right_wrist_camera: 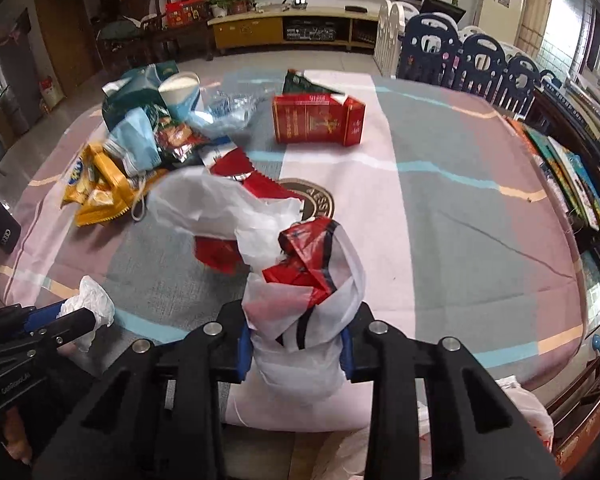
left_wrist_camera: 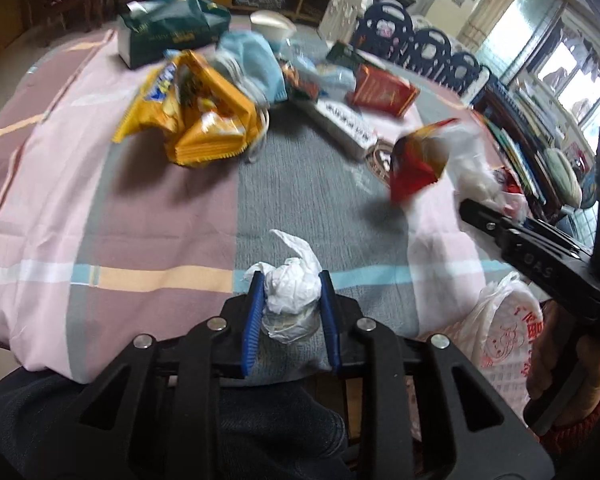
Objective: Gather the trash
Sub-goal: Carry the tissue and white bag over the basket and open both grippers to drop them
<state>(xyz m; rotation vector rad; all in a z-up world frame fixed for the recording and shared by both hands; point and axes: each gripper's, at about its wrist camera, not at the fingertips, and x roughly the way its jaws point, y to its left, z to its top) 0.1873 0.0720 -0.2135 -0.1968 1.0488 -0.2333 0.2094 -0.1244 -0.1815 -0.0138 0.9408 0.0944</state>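
Note:
My left gripper [left_wrist_camera: 290, 304] is shut on a crumpled white tissue wad [left_wrist_camera: 290, 286] at the table's near edge; it also shows in the right wrist view [right_wrist_camera: 90, 304]. My right gripper [right_wrist_camera: 296, 344] is shut on a white plastic bag with red wrappers [right_wrist_camera: 300, 276] in it, held above the table; the bag shows in the left wrist view [left_wrist_camera: 424, 160]. A yellow snack bag [left_wrist_camera: 196, 112], a blue face mask [left_wrist_camera: 252, 60] and a red box [right_wrist_camera: 318, 120] lie further back on the cloth.
A checked cloth [right_wrist_camera: 460, 208] covers the table. A green tissue pack [left_wrist_camera: 168, 28] and a white paper cup [right_wrist_camera: 182, 88] stand at the back. A printed plastic bag [left_wrist_camera: 504, 320] hangs by the near right edge. Books [right_wrist_camera: 572, 184] and a baby fence [right_wrist_camera: 472, 56] lie to the right.

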